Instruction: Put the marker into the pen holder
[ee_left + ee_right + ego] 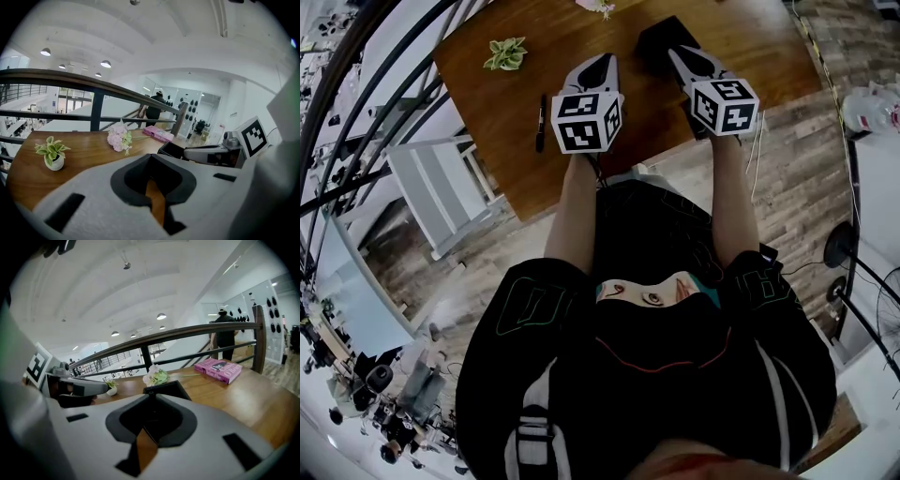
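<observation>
My left gripper (pixel 602 61): held forward, jaws together, empty.
My right gripper (pixel 677 52): alongside it, jaws apparently together too.

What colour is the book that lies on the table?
The book is pink; it shows best in the right gripper view.

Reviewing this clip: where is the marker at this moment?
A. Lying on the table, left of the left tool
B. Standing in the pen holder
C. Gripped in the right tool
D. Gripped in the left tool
A: in the head view the marker lies flat on the wooden table, left of the left tool, apart from the pen holder; both gripper views show shut, empty jaws.
</observation>
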Motion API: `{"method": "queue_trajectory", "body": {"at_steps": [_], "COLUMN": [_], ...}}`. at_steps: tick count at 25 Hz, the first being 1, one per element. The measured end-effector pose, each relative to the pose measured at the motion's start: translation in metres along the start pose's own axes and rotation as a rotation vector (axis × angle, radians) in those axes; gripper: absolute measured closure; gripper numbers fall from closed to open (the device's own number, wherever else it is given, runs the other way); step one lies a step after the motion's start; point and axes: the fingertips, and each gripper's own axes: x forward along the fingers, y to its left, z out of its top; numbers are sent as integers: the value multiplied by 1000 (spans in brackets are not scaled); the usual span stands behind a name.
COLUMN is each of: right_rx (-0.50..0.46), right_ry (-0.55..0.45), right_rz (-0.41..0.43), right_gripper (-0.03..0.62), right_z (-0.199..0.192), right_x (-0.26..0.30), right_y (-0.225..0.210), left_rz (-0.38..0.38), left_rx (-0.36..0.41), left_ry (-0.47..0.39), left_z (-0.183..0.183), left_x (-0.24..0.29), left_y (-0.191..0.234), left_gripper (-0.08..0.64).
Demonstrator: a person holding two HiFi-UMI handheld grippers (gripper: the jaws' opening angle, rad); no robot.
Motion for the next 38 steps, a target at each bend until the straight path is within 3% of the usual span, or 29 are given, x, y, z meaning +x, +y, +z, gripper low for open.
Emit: {"method": "queue_trajectory", "body": {"at_steps": [10,19,28,38], "right_rx": [9,-2,-15,-54], "right_ry": [-68,-76,-77,-35], "right_rz": [-3,-5,10,101], "right_gripper": [526,548,561,568], "right_z": [6,3,-4,-14], "right_x": [-13,-29,-38,-18], "right_y": [5,12,28,68], "left_rz": [12,34,92,211], "left_rx": [-5,-13,-33,-106], "left_ry": [-18,-42,-60,-59], "left_z": [-2,-4,-16,-44], "left_x": [-15,-31,-62,-103], "left_y": [-2,-3,8,46], "left_gripper": [551,551,551,551]}}
